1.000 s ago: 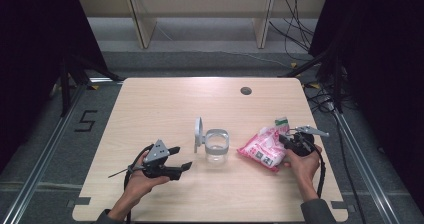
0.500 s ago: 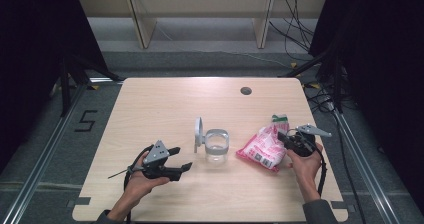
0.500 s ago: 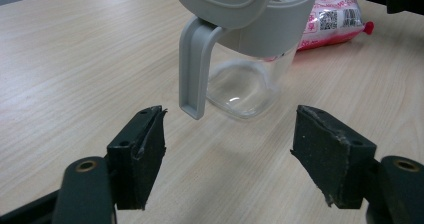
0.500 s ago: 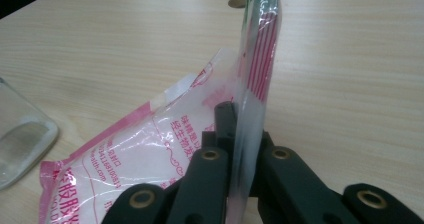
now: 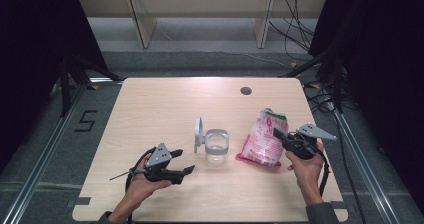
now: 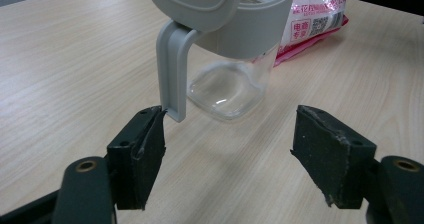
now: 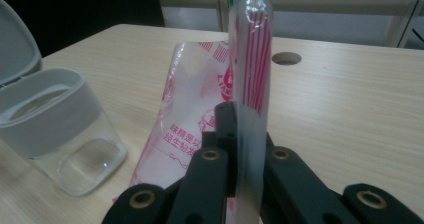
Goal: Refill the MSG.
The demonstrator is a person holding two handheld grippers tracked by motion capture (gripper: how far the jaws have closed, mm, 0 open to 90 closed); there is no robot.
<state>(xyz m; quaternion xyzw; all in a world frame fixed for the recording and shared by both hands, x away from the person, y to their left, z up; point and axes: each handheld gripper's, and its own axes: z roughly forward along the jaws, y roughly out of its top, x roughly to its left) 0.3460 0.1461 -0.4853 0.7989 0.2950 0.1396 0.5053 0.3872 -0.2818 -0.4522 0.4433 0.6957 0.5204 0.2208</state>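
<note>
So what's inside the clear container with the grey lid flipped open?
Nothing that can be made out: through the clear container the bare bottom and the table show. The grey collar hides the upper part of the inside. Its lid stands open.

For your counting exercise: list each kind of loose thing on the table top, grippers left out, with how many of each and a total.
Clear container with grey hinged lid: 1
Pink and white printed bag: 1
Total: 2
</note>
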